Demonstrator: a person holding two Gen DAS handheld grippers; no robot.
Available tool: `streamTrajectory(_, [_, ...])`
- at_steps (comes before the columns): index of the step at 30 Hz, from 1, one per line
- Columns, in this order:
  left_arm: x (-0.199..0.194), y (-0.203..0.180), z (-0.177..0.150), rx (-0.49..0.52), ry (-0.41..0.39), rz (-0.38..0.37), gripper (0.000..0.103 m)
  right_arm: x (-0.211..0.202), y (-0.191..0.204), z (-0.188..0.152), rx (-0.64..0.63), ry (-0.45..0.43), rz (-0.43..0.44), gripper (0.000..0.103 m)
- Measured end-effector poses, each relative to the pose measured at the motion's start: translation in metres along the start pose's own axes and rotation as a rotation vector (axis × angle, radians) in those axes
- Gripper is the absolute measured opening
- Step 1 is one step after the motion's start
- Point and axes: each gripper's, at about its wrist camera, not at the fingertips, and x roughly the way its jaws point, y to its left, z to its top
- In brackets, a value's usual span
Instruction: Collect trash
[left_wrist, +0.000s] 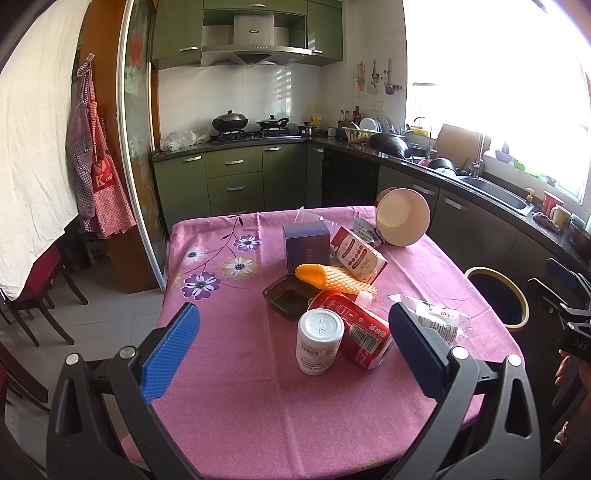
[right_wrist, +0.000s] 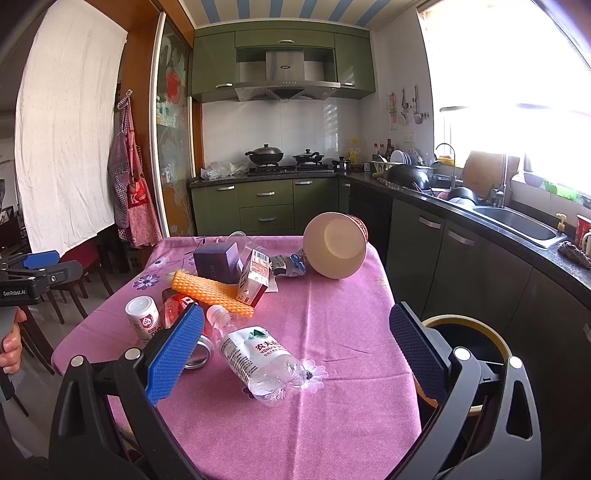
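A person stands at a pink floral tabletop (right_wrist: 332, 325) strewn with trash, holding tongs in each hand. The left tongs (left_wrist: 293, 341) are spread wide apart and empty, aimed at a white pill bottle (left_wrist: 319, 341) standing just beside a tipped red can (left_wrist: 354, 332). The right tongs (right_wrist: 295, 339) are also wide apart and empty, above a crushed clear water bottle (right_wrist: 258, 360) lying on its side. A dark bin with a yellow rim (right_wrist: 472, 332) sits just off the tabletop's right edge. To do this well, I judge the right tongs should lower around the bottle's middle, close gently since it crumples, then swing to the bin.
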Motion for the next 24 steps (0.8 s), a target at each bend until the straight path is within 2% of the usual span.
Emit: streamTrajectory(24, [0.005, -0.001, -0.004, -0.004, 0.011, -0.007, 0.097, 0.010, -0.002, -0.003, 0.006, 0.017, 0.003, 0.099])
